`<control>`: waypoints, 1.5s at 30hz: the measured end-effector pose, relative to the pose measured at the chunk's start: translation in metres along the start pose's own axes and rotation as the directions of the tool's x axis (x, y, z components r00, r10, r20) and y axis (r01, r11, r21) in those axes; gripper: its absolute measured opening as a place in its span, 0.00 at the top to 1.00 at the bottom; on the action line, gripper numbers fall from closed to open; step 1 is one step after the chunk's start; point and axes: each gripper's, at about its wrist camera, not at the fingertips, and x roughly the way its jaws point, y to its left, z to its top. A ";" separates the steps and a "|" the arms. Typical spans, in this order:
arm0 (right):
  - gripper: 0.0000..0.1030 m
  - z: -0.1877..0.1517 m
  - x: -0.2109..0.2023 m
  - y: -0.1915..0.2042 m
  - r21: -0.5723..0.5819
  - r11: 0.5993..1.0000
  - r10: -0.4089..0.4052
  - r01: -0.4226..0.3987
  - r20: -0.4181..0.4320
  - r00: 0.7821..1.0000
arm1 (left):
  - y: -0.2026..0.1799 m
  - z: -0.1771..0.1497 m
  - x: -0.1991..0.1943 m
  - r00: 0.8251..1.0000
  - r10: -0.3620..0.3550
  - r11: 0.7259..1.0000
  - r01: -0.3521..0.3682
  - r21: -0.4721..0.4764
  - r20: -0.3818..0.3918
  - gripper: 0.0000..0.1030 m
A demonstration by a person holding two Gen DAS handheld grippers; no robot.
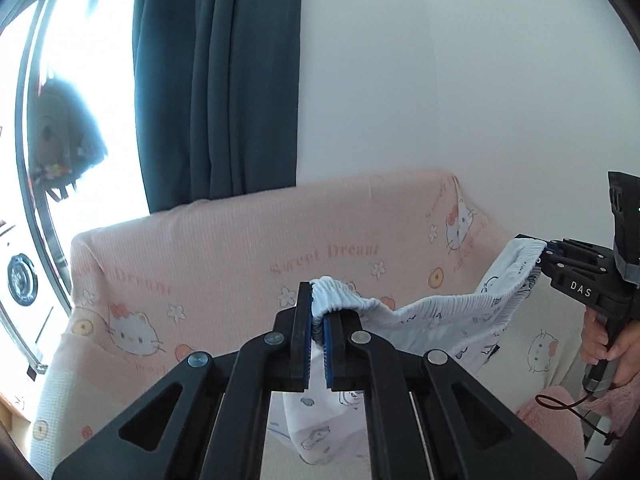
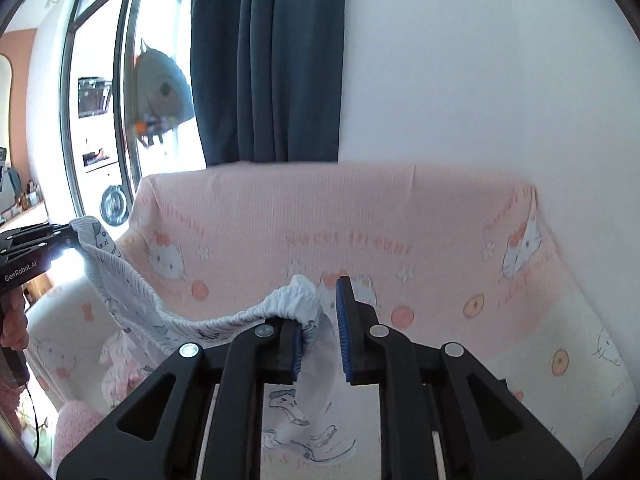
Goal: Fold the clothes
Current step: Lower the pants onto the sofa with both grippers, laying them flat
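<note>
Printed shorts (image 1: 440,312) waistband slack between left gripper (image 1: 318,332) and right gripper (image 2: 320,332)

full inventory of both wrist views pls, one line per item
printed garment: 1, pale blue-white with cartoon print, held up in the air by its elastic waistband, hanging between the two grippers
sofa cover: 1, pink and cream with cat print, draped over the sofa behind
fluffy item: 1, pink, on the seat at lower right
curtain: 1, dark teal, beside the window
window: 1, dark frame, at left
wall: 1, white, behind the sofa
left gripper: 1, black, blue-padded fingers shut on the waistband
right gripper: 1, black, jaws parted, waistband hooked over its left finger
hand: 1, gripping the right gripper's handle
</note>
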 end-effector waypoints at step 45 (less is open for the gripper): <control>0.96 -0.326 0.174 0.025 -0.111 0.994 -0.069 -0.015 -0.716 0.694 | -0.064 -0.380 0.172 0.595 -0.295 0.953 0.128 -0.274 -0.748 0.71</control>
